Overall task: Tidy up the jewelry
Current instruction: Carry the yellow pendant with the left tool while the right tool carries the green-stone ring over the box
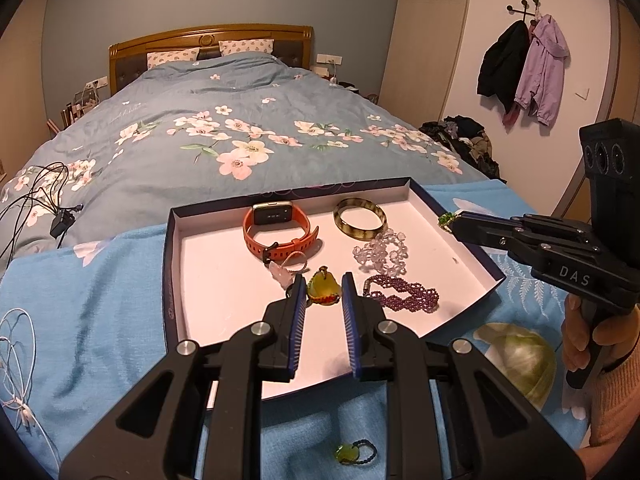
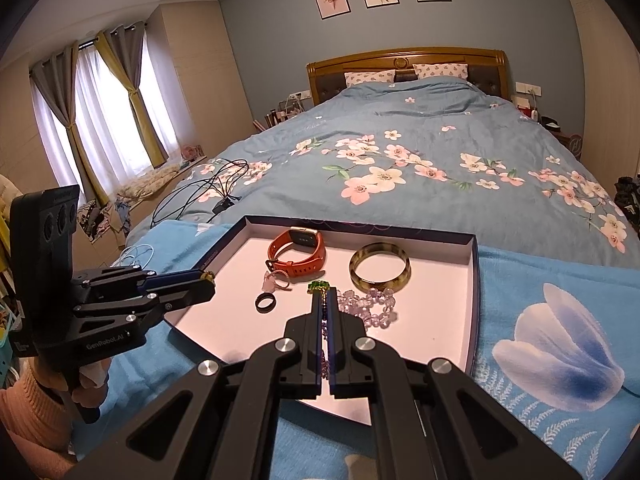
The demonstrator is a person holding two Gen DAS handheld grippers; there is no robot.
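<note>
A shallow box tray [image 1: 176, 264] [image 2: 476, 280] lies on the bed's blue cloth. It holds an orange smartwatch [image 1: 276, 232] [image 2: 298, 252], a brown bangle [image 1: 360, 218] [image 2: 380, 270], a clear bead bracelet [image 1: 380, 254] [image 2: 370, 306], a purple bead bracelet [image 1: 404, 294], a black ring [image 2: 265, 303] and a yellow-green pendant [image 1: 323, 290]. My left gripper [image 1: 324, 292] is open around the pendant, just above the tray. My right gripper [image 2: 325, 300] [image 1: 450, 220] is shut on a small green jewel [image 2: 318, 286] [image 1: 445, 219], over the tray's right side.
A green pendant on a dark bead loop [image 1: 354, 454] lies on the blue cloth in front of the tray. Black cables with an adapter [image 1: 44, 196] [image 2: 208, 196] and white cord [image 1: 16, 360] lie left of the tray. The floral duvet stretches behind.
</note>
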